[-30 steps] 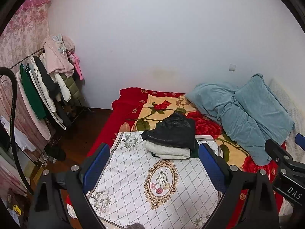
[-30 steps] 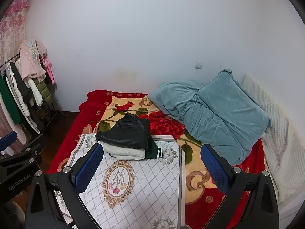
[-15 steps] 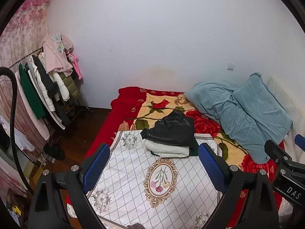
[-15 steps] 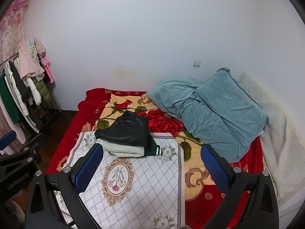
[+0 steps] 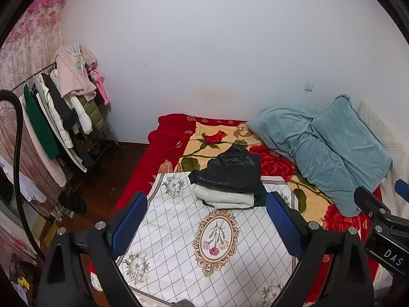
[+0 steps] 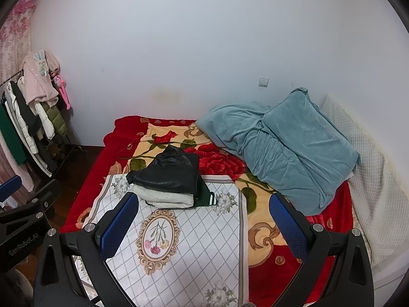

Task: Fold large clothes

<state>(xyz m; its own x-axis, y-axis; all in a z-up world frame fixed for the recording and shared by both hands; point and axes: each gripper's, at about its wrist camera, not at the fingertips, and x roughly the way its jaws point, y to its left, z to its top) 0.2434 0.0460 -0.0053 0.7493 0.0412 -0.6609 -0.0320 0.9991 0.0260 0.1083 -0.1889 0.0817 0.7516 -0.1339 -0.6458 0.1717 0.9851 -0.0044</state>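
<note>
Both tools are released and carry nothing: the left gripper (image 5: pixel 204 220) and the right gripper (image 6: pixel 204 220) hang above the near edge of the bed (image 6: pixel 332 232) with jaws spread wide. The clothes sit as a folded stack (image 6: pixel 168 179) at the far edge of the white cloth (image 6: pixel 189 255) that covers the bed's near left part: a black jacket (image 5: pixel 230 171) on top, a pale knit (image 5: pixel 225 198) beneath, and a green piece (image 6: pixel 204 195) showing at the stack's right side. A teal quilt (image 6: pixel 288 151) lies bunched toward the bed's far right corner, well apart from the stack. No loose garment shows on the cloth, so the stack looks finished, and the step in hand is probably fetching another piece, perhaps from the rack (image 5: pixel 58 117) off the bed's left edge. To do it well, lay the piece flat on the bare near part of the cloth, gripping seams or shoulders and leaving the stack undisturbed.
</note>
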